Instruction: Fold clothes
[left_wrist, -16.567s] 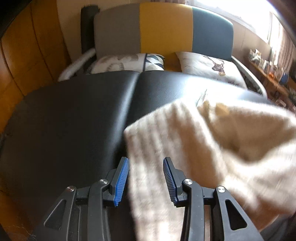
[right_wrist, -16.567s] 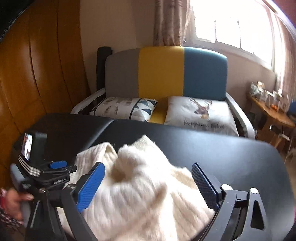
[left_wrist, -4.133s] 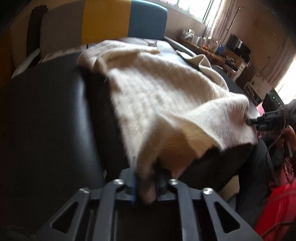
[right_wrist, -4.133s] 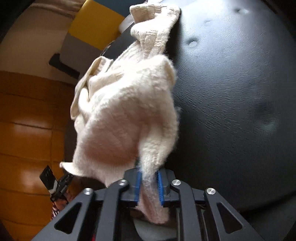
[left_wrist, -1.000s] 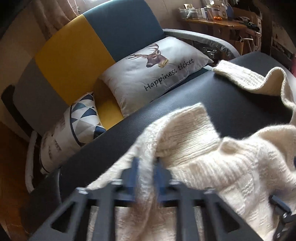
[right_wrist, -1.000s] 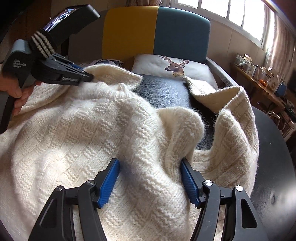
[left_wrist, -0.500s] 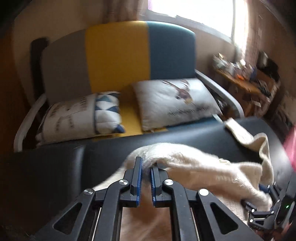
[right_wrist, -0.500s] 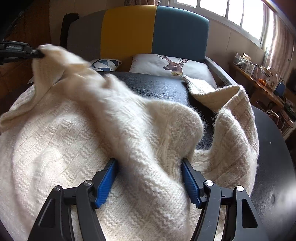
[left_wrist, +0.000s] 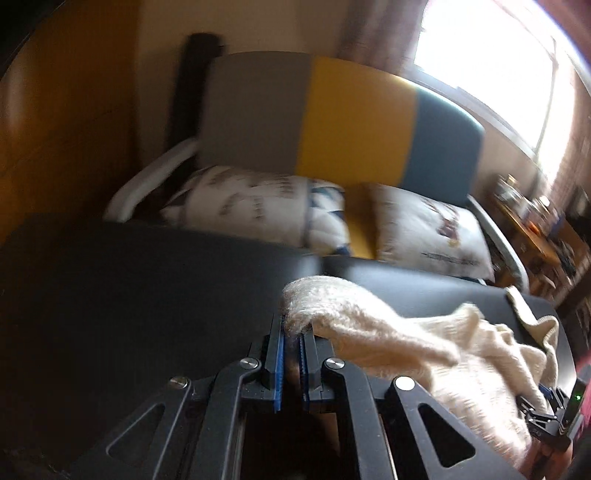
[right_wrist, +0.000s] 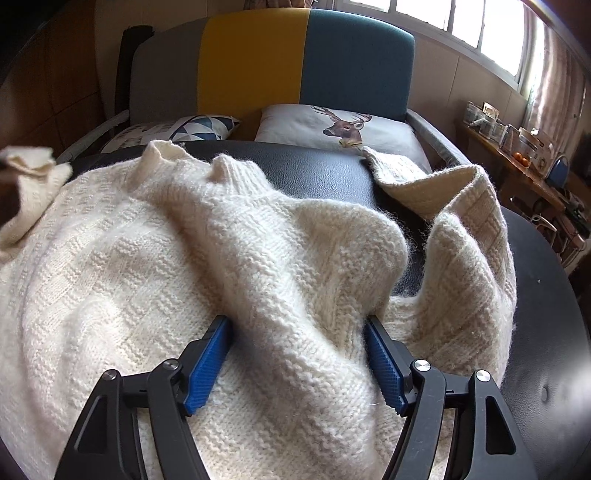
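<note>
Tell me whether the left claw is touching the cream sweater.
Touching. The left wrist view shows the left claw shut on a bunched edge of the cream sweater, with knit pinched between its blue pads.

Each camera sits just behind its tool, close over the black worktop (left_wrist: 147, 288), facing the striped sofa (right_wrist: 306, 59). Both views share the sofa, its cushions and the cream sweater (right_wrist: 221, 266) ahead.

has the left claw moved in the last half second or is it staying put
Yes. In the right wrist view, the sweater corner it pinches has gone left and lower against the sofa back. The left claw is shut on it.
</note>
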